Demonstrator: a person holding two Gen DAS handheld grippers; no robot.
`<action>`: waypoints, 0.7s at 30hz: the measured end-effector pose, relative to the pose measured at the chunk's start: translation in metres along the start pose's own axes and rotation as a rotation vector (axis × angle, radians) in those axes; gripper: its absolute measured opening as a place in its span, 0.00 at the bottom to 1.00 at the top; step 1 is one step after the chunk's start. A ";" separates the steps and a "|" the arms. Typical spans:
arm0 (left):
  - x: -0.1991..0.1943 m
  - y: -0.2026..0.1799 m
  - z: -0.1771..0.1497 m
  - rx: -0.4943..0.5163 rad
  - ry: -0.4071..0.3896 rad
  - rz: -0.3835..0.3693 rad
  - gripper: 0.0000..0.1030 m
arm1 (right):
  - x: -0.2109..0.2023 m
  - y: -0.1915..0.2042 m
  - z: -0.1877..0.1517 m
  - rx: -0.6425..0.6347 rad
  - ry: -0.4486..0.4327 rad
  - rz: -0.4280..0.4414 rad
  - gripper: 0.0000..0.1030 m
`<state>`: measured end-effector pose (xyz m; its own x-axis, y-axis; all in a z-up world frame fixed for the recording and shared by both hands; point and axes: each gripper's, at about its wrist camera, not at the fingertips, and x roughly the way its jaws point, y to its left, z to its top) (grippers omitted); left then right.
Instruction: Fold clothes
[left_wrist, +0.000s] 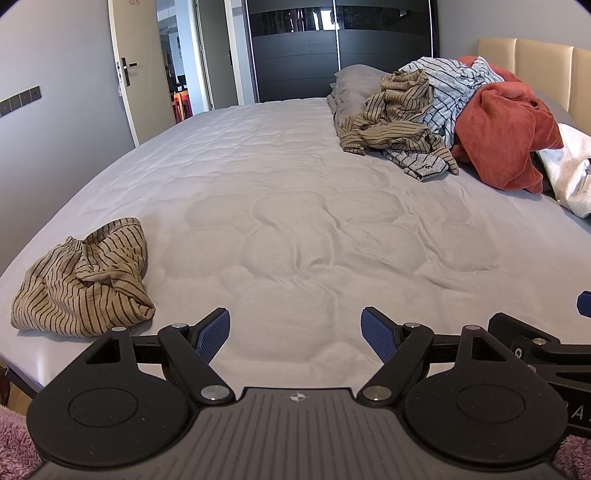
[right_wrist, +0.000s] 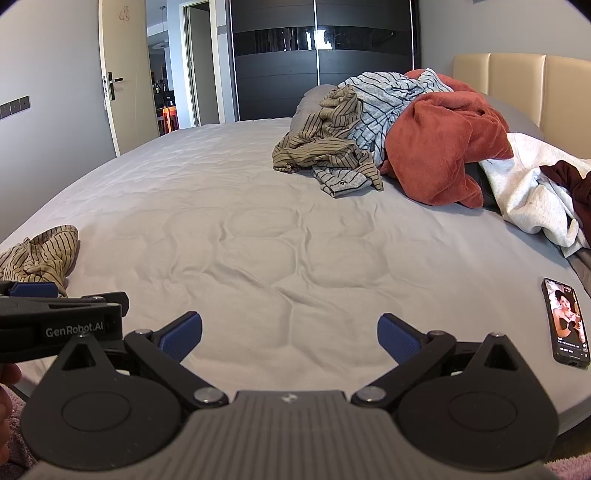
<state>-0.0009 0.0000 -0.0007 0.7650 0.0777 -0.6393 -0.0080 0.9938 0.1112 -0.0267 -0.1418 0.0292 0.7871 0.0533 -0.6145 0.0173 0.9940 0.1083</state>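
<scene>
Grey quilted bedding (left_wrist: 295, 221) fills both views, bare and lightly creased straight ahead of both pairs of fingers. The left gripper (left_wrist: 295, 334) hangs low over the near edge with its blue pads spread wide and nothing between them; the right gripper (right_wrist: 290, 334) is likewise splayed and empty, just beside it.

A crumpled tan striped garment (left_wrist: 83, 280) lies by itself to the left of the left fingers, near the mattress edge. Well beyond the fingertips and off to the right sits the heap of clothes (left_wrist: 461, 122): another tan striped piece, a pale blue striped shirt (right_wrist: 384, 99), a rust-red fleece (right_wrist: 443, 147) and a white sweatshirt (right_wrist: 532, 192), all overlapping.

Risks, as I judge them:
- A pinch into the heap could catch two layers at once, since the pieces are tangled, and drag the rest along.
- The lone garment sits close to the edge; a careless sideways pull may slide it off.
- A lit smartphone (right_wrist: 565, 321) rests on the sheet right of the right fingers; cloth spread or swept that way could knock it off the bed.
</scene>
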 end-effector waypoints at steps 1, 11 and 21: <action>0.000 0.000 0.000 0.000 0.000 0.000 0.76 | 0.000 0.000 0.000 0.000 0.000 0.000 0.99; -0.001 -0.001 0.001 0.008 -0.001 -0.001 0.76 | 0.001 0.000 0.000 0.000 0.004 0.001 0.99; -0.001 -0.003 0.002 0.013 -0.003 0.000 0.76 | 0.001 0.000 0.000 0.000 0.006 0.000 0.99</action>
<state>0.0003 -0.0034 0.0012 0.7669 0.0778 -0.6371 0.0003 0.9926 0.1216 -0.0261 -0.1419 0.0282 0.7837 0.0537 -0.6189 0.0171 0.9940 0.1079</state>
